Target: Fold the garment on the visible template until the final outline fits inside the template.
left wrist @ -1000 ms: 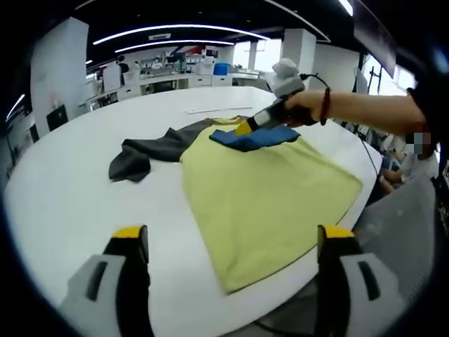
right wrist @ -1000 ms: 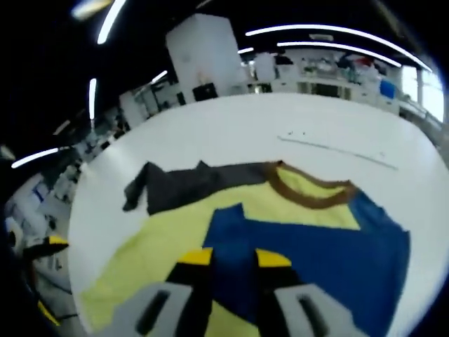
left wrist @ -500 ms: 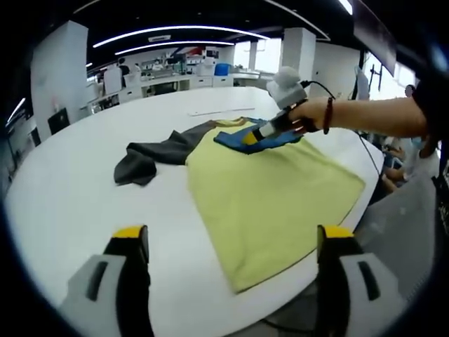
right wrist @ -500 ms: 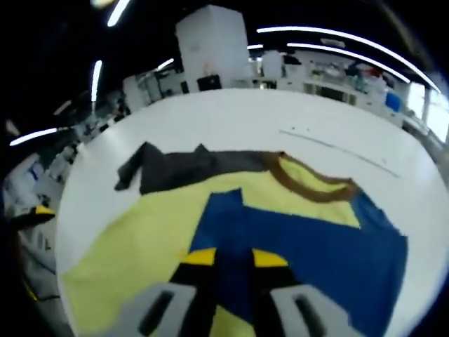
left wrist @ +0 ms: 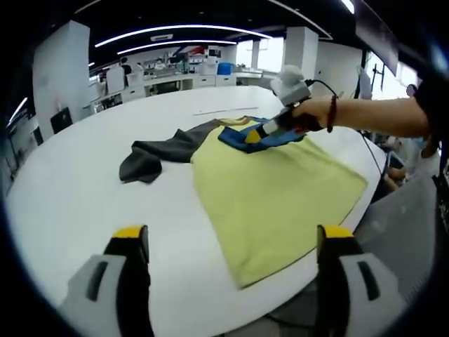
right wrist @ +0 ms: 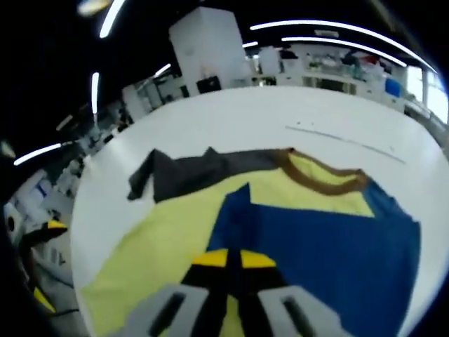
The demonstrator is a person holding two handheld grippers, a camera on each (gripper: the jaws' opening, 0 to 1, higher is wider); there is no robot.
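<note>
Garment (left wrist: pixel 273 189): yellow body, spread flat on the round white table (left wrist: pixel 70 189), its hem near the table's near edge in the left gripper view. Dark grey sleeve (left wrist: pixel 158 151) lies crumpled out to one side; blue sleeve (left wrist: pixel 270 137) is folded in over the yellow chest. Brown collar (right wrist: pixel 319 179) sits at the far end in the right gripper view.

Left gripper (left wrist: pixel 231 242): jaws wide apart, yellow-tipped, hovering over bare table short of the hem, touching nothing.

Right gripper (right wrist: pixel 233 260): jaws drawn together on the edge of the blue sleeve (right wrist: pixel 316 235), where blue meets yellow. In the left gripper view it appears at the far side (left wrist: pixel 256 133), held by a person's hand (left wrist: pixel 312 116) wearing a dark wristband
</note>
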